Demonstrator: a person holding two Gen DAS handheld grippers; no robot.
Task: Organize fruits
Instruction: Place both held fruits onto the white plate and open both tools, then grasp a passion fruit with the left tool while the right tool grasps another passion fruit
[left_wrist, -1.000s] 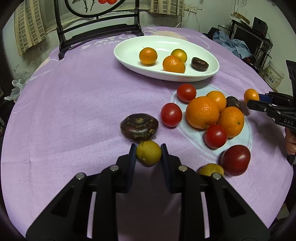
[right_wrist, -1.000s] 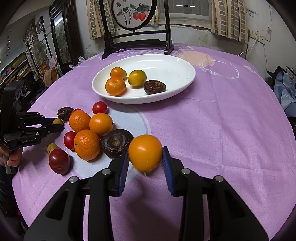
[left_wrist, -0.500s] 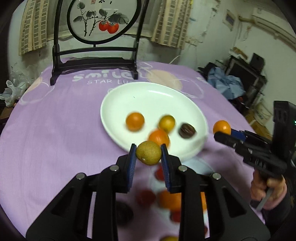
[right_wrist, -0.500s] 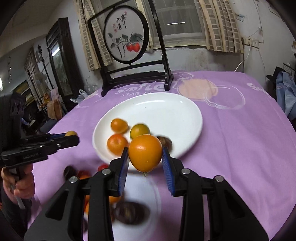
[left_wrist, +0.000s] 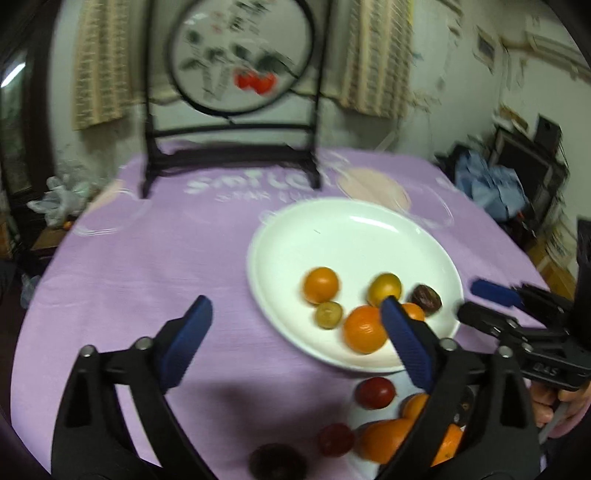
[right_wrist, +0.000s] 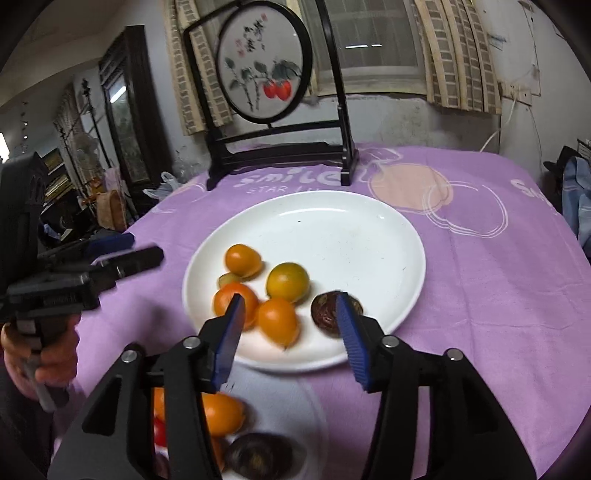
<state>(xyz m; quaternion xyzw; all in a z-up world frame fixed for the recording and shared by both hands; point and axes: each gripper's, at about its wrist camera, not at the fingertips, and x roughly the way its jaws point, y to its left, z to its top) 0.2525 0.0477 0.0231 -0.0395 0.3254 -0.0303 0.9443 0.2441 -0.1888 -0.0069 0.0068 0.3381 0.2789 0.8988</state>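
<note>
Six fruits lying loose on the white plate (right_wrist: 388, 236), toward its near edge: a small dull green-yellow fruit (left_wrist: 328, 314), freshly dropped, resting between a small orange (left_wrist: 320, 285) and a larger orange (left_wrist: 364, 328); a smooth orange (right_wrist: 277, 320), slightly blurred, sitting just in front of the right gripper (right_wrist: 290, 334); a yellow-green citrus (right_wrist: 288, 282) behind it; a dark brown wrinkled fruit (right_wrist: 327, 312) at the plate's right side. More oranges, red tomatoes (left_wrist: 375, 392) and a dark fruit (left_wrist: 277, 463) left on the purple tablecloth (left_wrist: 147, 277) below the plate.

Left gripper (left_wrist: 295, 339) hovering tilted down over the plate's near-left rim, jaws just sprung wide apart, nothing between the blue pads (left_wrist: 188, 343). Right gripper angled down over the near rim, jaws just parted to a moderate gap, pads clear of the orange beneath. Seen in the right wrist view, a hand (right_wrist: 40, 358) wrapped round the left gripper's handle.
</note>
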